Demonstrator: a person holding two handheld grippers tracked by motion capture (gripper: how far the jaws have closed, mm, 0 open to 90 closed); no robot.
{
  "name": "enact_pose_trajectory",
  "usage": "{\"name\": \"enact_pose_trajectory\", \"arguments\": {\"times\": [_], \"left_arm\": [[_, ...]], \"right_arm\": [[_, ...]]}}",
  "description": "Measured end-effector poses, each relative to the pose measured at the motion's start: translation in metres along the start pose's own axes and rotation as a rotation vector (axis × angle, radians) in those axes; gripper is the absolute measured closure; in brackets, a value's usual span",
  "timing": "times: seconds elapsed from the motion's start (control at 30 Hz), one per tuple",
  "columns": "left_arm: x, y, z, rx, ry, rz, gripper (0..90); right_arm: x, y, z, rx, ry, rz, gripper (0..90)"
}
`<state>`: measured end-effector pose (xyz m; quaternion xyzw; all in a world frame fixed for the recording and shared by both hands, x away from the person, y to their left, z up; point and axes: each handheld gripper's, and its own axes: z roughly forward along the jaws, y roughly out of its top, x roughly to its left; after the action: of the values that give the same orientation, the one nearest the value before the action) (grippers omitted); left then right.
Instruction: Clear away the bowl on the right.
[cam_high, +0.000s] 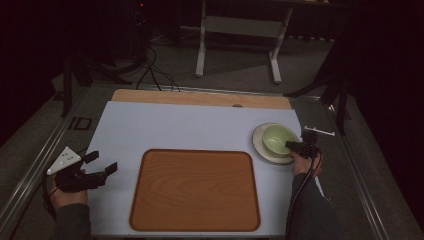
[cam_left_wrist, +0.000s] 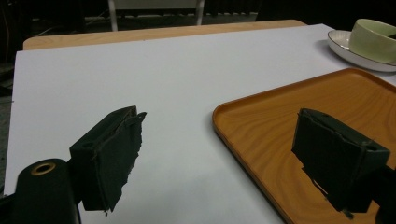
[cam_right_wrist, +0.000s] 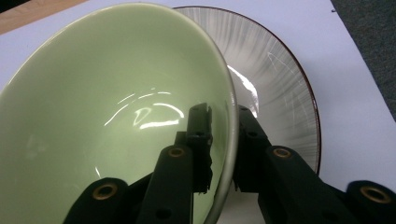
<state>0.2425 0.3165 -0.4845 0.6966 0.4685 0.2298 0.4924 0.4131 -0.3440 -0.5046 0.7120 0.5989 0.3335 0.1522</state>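
Your R gripper (cam_right_wrist: 223, 149) is clamped on the near rim of the green bowl (cam_high: 276, 138), one jaw inside, one outside; bowl sits on the plate (cam_high: 260, 146), right of the wooden tray (cam_high: 195, 190). Grasp step, I'd say. Next: lift straight, keep the plate down. L gripper (cam_left_wrist: 224, 158) wide open, empty.

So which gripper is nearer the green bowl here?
Right. The right gripper is clamped on the green bowl rim, one jaw inside, one outside. The left gripper sits open across the table, beyond the wooden tray.
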Motion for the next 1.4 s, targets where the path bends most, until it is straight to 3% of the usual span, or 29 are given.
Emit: {"name": "enact_pose_trajectory", "arguments": {"times": [0.33,0.77,1.4], "left_arm": [[0.0,0.0,0.0,0.0,0.001,-0.001,15.5],[0.0,0.0,0.0,0.001,0.001,-0.005,15.5],[0.0,-0.001,0.0,0.003,0.004,-0.009,15.6]], "right_arm": [[-0.001,-0.001,-0.001,-0.005,-0.013,0.016,83.0],[-0.006,-0.003,-0.004,-0.026,0.018,0.079,83.3],[-0.011,-0.004,-0.008,-0.047,0.024,0.095,83.6]]}}
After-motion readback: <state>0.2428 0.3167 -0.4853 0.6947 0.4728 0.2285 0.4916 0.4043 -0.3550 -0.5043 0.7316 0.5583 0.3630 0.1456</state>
